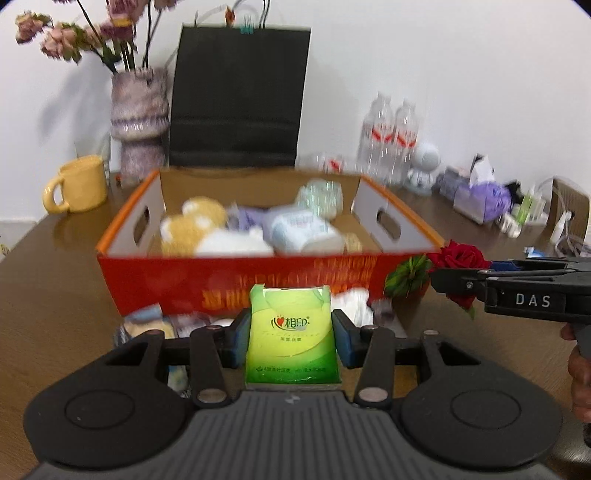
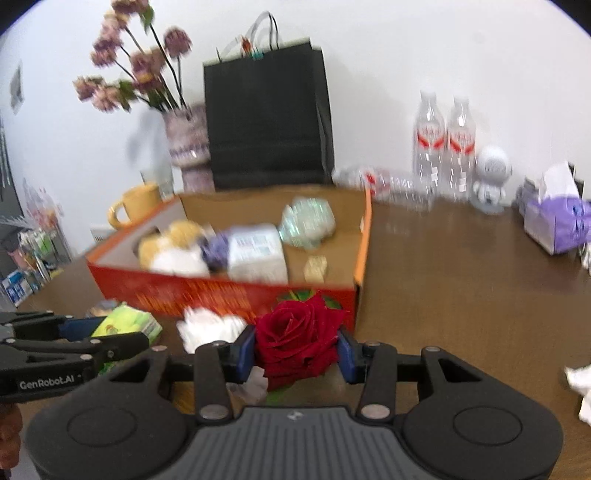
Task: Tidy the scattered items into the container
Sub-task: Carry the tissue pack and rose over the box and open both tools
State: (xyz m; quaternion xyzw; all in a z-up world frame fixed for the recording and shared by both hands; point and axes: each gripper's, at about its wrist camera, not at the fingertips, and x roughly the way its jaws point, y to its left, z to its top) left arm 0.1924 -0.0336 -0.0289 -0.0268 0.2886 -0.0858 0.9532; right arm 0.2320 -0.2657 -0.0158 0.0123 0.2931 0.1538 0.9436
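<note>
Left gripper (image 1: 291, 341) fingers clamp glossy green tissue pack (image 1: 291, 336), upright, just before orange cardboard box (image 1: 236, 284). Right gripper (image 2: 297, 354) fingers grip red rose (image 2: 297, 339) by velvety bloom, near box front right corner. Box open-topped, holds plush toy (image 1: 192, 225), wrapped packs. Brown wooden bench (image 2: 461, 280) bare right of box.

Behind the work area I see a black paper bag (image 1: 238, 96) upright against the white wall (image 1: 443, 55). Just left of it stands a mottled vase (image 1: 138, 122) of dried pink flowers (image 1: 74, 35), and further left a yellow mug (image 1: 75, 184). To the right stand two upright water bottles (image 2: 445, 142), beside them a small white robot figurine (image 2: 491, 177), then a purple tissue box (image 2: 554, 221). All rest on the brown wooden table (image 2: 461, 277).
</note>
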